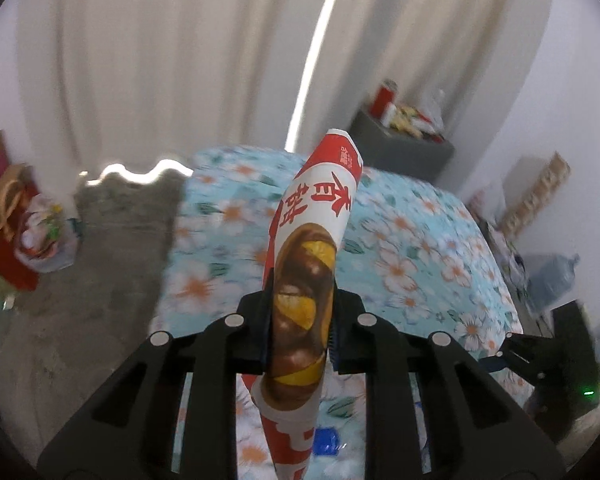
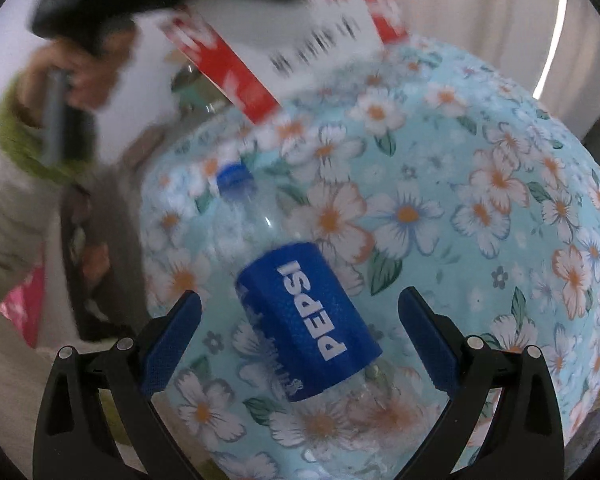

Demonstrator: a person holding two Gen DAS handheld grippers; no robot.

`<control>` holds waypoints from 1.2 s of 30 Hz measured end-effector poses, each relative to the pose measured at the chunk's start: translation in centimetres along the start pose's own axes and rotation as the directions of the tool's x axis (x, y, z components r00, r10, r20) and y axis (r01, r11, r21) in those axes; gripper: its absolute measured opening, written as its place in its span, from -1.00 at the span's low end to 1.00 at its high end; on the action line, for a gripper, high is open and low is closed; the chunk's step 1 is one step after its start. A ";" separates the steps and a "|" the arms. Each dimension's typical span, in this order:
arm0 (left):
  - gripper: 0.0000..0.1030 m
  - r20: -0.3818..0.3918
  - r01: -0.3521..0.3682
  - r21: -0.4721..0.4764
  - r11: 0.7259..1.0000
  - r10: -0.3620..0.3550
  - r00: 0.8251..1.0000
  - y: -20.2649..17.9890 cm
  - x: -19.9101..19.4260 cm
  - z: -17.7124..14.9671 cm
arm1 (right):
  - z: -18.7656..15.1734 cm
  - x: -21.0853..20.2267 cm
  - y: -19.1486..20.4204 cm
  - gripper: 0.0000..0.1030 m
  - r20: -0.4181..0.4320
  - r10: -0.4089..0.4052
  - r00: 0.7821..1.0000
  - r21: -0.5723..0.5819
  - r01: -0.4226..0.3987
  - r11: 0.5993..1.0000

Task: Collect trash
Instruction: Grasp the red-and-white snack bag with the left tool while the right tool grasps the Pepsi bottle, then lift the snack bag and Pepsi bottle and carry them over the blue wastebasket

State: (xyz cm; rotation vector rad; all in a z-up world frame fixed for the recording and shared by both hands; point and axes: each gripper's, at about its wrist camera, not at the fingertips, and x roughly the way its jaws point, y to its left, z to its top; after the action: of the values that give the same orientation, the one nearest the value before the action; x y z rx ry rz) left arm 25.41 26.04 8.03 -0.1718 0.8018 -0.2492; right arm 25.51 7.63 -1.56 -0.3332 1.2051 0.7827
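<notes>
My left tool (image 1: 300, 334) pinches the snack wrapper (image 1: 314, 240); right tool (image 2: 300, 338) spread astride the Pepsi bottle (image 2: 300, 316) — it may roll off the floral cloth (image 2: 480, 200).

Place: you are in a lived-in room of a home, not a shop or lab.
Table: in front of you stands a table under a light blue floral cloth (image 1: 420, 240).
Window side: long pale curtains (image 1: 160, 60) hang to the floor, with a bright strip of daylight between them.
Floor: bare grey concrete floor (image 1: 100, 260).
Corner: a dark grey cabinet (image 1: 400, 144) carries red tins and snack packets.
Clutter: bags and cardboard (image 1: 16, 232) pile up by the wall on your left; a large water jug (image 1: 552, 276) sits at right.
</notes>
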 end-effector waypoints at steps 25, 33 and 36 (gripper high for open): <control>-0.59 -0.095 0.038 0.494 0.869 0.010 0.995 -19.4 1.6 -14.0 | -21.8 -8.6 -10.5 0.25 0.276 -0.109 0.955 0.855 -0.193 0.481; -0.24 -0.015 -0.047 0.645 0.763 0.075 0.997 -24.0 2.9 -19.5 | -22.4 -9.3 -10.9 0.23 0.281 -0.117 0.952 0.864 -0.198 0.463; -0.23 -0.011 -0.078 0.653 0.753 0.112 0.994 -24.1 3.7 -20.2 | -22.2 -9.2 -10.9 0.23 0.275 -0.116 0.955 0.860 -0.190 0.473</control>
State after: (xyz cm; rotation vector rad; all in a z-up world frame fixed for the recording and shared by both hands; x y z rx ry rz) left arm 9.47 0.80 -2.46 0.5439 0.7269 -0.4258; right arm 16.13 -16.98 -2.69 0.6844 1.1684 0.1269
